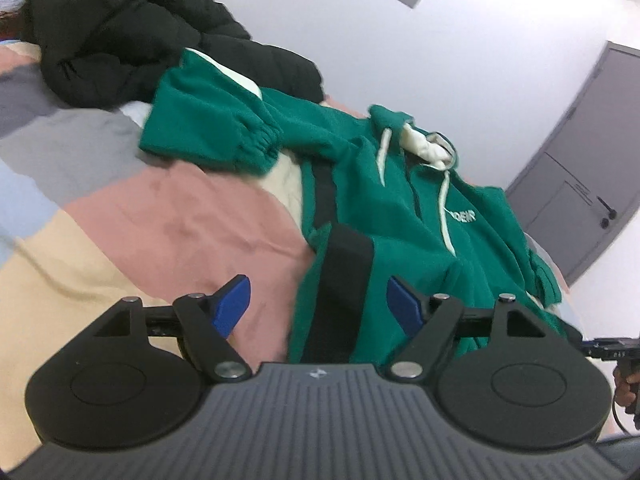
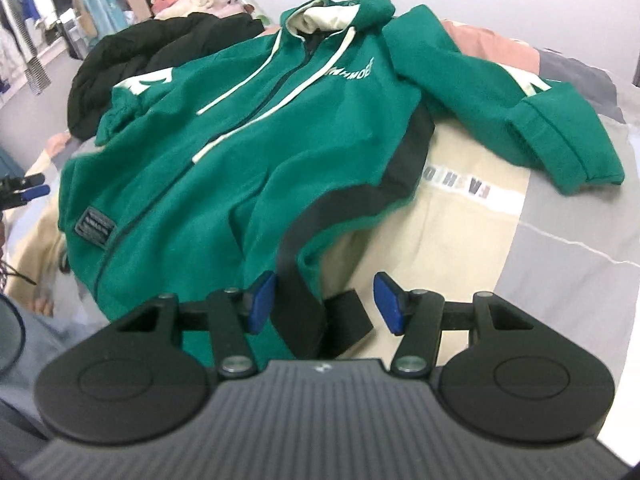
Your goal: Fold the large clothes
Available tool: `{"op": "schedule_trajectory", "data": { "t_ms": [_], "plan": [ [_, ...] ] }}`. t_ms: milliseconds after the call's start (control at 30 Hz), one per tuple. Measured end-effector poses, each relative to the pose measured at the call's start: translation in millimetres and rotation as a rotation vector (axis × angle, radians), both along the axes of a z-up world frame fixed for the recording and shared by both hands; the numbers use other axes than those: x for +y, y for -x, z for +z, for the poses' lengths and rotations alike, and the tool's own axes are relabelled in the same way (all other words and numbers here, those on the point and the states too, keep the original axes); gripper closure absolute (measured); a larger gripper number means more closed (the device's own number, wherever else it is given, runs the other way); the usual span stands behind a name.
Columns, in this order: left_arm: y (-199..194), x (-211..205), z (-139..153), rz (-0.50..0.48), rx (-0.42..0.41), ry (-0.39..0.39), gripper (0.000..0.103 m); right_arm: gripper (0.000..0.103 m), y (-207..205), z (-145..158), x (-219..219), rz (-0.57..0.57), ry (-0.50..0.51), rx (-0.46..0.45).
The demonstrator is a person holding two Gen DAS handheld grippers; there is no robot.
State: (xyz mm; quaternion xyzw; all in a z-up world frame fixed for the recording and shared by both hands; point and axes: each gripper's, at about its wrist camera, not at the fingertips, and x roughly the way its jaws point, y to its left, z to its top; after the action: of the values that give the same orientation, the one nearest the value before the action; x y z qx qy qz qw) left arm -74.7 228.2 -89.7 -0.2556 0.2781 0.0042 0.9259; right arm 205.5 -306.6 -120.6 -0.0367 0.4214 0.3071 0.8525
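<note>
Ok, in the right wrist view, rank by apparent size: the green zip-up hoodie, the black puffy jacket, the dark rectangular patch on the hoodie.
1. Green zip-up hoodie, largest.
2. Black puffy jacket; farther back and partly hidden, so its true size is unsure.
3. Dark rectangular patch, smallest.

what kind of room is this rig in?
Most likely a bedroom. The green hoodie lies spread on a bed with a patchwork cover, a black jacket heaped beside it. Clothes hang on a rack in the background, and a grey door stands in a plain white wall.
</note>
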Motion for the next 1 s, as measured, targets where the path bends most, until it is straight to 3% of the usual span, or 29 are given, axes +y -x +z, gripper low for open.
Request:
{"op": "schedule_trajectory", "data": {
  "t_ms": [267,433,533,600,700,733,767,833,1000],
  "plan": [
    [-12,-23,-34,-0.069,-0.033,-0.05,0.023,0.047,12,-27,10,0.075,0.011,-0.029],
    [-27,-31,-50,-0.04,-0.037,-0.069,0.023,0.046,-7,-49,16,-0.015,-0.06,-0.005],
    [-34,-33,-56,-0.015,-0.053,-0.077,0.023,0.046,-13,-56,30,-0.033,-0.031,-0.001],
    [-36,-33,-57,-0.021,-0.049,-0.038,0.024,0.057,-12,-53,37,-0.034,0.003,0.009],
    [-34,-41,-55,-0.039,-0.041,-0.045,0.046,0.08,-6,-43,44,-0.024,-0.003,0.027],
    [-33,-43,-53,-0.036,-0.026,-0.051,0.062,0.081,-2,-39,47,-0.016,0.003,0.021],
    [-31,-42,-51,-0.044,-0.016,-0.032,0.07,0.084,2,-35,49,-0.013,0.008,0.015],
    [-20,-34,-43,-0.06,-0.024,0.037,0.076,0.087,9,-20,50,-0.022,0.0,0.005],
    [16,-1,-19,-0.074,-0.053,0.295,0.078,0.089,37,32,38,-0.052,-0.095,-0.042]
  ]
}}
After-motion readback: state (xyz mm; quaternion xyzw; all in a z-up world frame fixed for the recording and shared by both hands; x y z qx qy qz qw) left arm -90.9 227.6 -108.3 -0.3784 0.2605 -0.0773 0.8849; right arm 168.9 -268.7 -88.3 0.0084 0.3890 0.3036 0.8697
